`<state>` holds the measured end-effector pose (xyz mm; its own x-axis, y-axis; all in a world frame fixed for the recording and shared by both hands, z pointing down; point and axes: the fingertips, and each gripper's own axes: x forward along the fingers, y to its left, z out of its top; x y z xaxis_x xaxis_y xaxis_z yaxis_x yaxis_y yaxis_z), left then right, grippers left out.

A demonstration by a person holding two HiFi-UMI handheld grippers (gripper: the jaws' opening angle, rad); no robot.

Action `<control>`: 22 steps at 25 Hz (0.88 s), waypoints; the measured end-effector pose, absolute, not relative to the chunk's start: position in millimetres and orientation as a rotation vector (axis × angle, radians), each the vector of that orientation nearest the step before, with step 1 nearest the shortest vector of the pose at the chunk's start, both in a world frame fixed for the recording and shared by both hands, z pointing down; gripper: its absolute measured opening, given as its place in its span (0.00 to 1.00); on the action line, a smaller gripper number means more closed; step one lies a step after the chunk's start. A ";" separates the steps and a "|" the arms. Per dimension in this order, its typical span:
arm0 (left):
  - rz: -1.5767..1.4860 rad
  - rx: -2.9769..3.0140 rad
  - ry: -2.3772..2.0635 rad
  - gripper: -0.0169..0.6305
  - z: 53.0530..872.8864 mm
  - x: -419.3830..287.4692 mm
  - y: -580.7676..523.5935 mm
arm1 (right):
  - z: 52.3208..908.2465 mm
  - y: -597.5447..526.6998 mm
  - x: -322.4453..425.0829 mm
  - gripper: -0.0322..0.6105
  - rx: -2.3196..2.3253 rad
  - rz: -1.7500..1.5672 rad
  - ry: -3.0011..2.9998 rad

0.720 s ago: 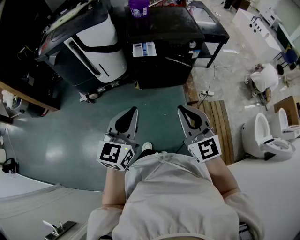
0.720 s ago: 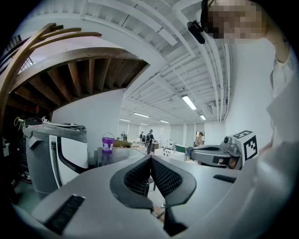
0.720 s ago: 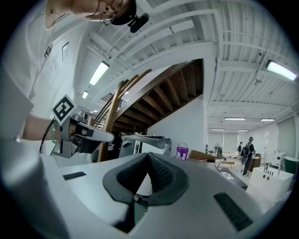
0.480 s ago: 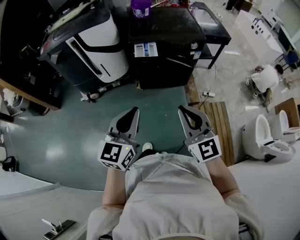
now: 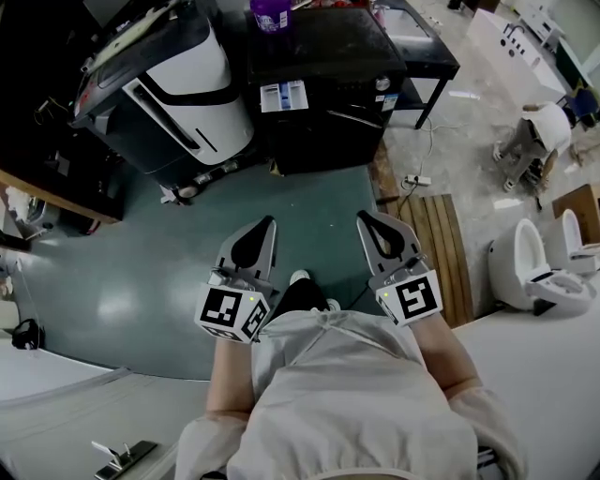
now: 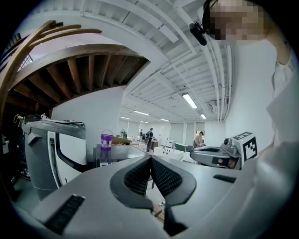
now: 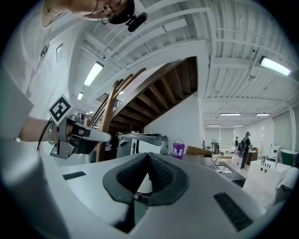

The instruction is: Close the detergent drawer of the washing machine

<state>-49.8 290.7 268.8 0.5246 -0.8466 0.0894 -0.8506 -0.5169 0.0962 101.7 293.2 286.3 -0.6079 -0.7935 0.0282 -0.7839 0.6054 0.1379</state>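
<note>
A black washing machine stands ahead in the head view, its white detergent drawer pulled out at the front left. A purple tub sits on its top. My left gripper and right gripper are held close to my body, well short of the machine, both shut with nothing between the jaws. In the left gripper view the left gripper points toward the machine, with the purple tub beyond. The right gripper also shows shut tips.
A white and black appliance stands left of the washing machine. A black stand is to its right. A wooden slat board lies on the floor at right, near toilets. Green floor lies between me and the machine.
The head view has shifted slightly; my shoe now shows further forward between the grippers. The grippers keep the same pose, both shut.
</note>
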 end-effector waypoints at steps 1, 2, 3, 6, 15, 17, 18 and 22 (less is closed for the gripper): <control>0.056 2.626 -1.466 0.05 271.4 -49.2 287.1 | 290.1 290.3 102.4 0.06 1.353 -0.139 -2.726; 0.067 2.621 -1.464 0.05 274.2 -49.1 282.4 | 293.2 287.0 102.6 0.06 1.357 -0.112 -2.720; 0.077 2.615 -1.464 0.05 277.2 -49.3 276.3 | 295.8 282.4 102.8 0.06 1.356 -0.100 -2.717; 0.090 2.596 -1.470 0.05 285.8 -51.0 251.6 | 302.5 258.7 103.1 0.06 1.346 -0.140 -2.717; 0.081 2.567 -1.433 0.05 306.8 -66.9 132.5 | 318.6 143.2 88.7 0.06 1.359 -0.105 -2.674; 0.077 2.571 -1.409 0.05 306.7 -69.6 95.9 | 319.3 107.4 83.1 0.06 1.361 -0.088 -2.664; 0.077 2.576 -1.396 0.05 305.7 -71.2 77.4 | 319.6 89.7 79.5 0.06 1.364 -0.064 -2.654; 0.071 2.605 -1.361 0.05 302.8 -82.3 5.2 | 318.5 19.3 65.7 0.06 1.383 -0.049 -2.615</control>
